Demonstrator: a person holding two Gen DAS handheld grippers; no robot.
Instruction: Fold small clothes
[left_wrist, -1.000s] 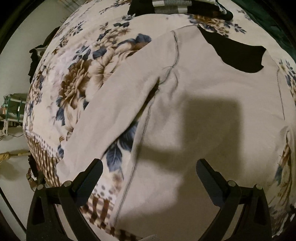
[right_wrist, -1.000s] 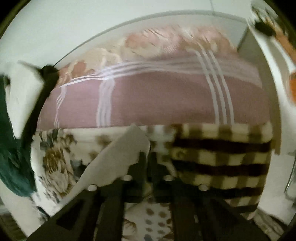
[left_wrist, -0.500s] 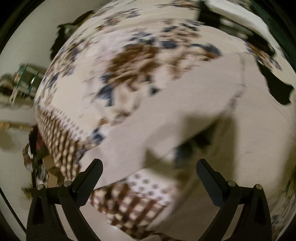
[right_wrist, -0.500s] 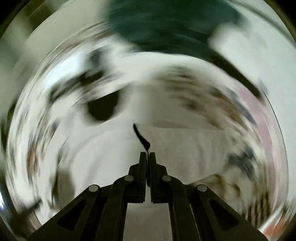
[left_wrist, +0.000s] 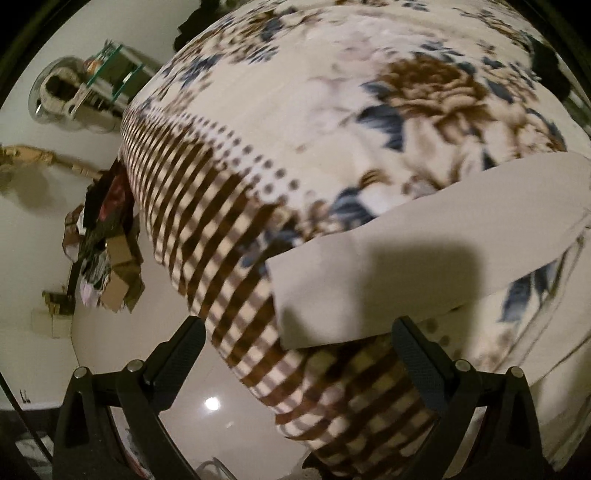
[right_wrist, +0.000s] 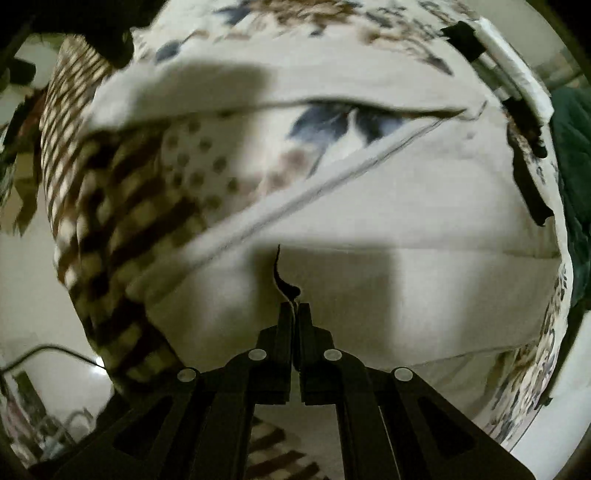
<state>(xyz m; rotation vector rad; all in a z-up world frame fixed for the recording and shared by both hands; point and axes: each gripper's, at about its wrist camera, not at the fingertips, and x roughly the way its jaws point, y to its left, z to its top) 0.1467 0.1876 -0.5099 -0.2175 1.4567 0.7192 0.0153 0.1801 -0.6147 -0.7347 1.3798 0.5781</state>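
A beige long-sleeved top lies spread on a floral bedspread (left_wrist: 303, 110). In the left wrist view its sleeve (left_wrist: 406, 251) runs from the right down to a cuff end near the bed's checked border. My left gripper (left_wrist: 299, 328) is open and empty, hovering just above that cuff. In the right wrist view the top's body (right_wrist: 406, 221) fills the middle, with the sleeve (right_wrist: 221, 88) stretched across the top left. My right gripper (right_wrist: 294, 306) is shut on a fold of the beige top, and a small pinch of cloth stands up between the fingertips.
The bed's checked edge (left_wrist: 207, 229) drops to a pale glossy floor (left_wrist: 221, 402). Cardboard boxes and clutter (left_wrist: 107, 254) sit on the floor at left. Dark and white folded clothes (right_wrist: 509, 62) and a green cloth (right_wrist: 572, 147) lie at the right of the bed.
My left gripper has swung left from over the top's body to the sleeve cuff at the bed's edge. My right gripper, still shut on the cloth, has swung round over the top's body.
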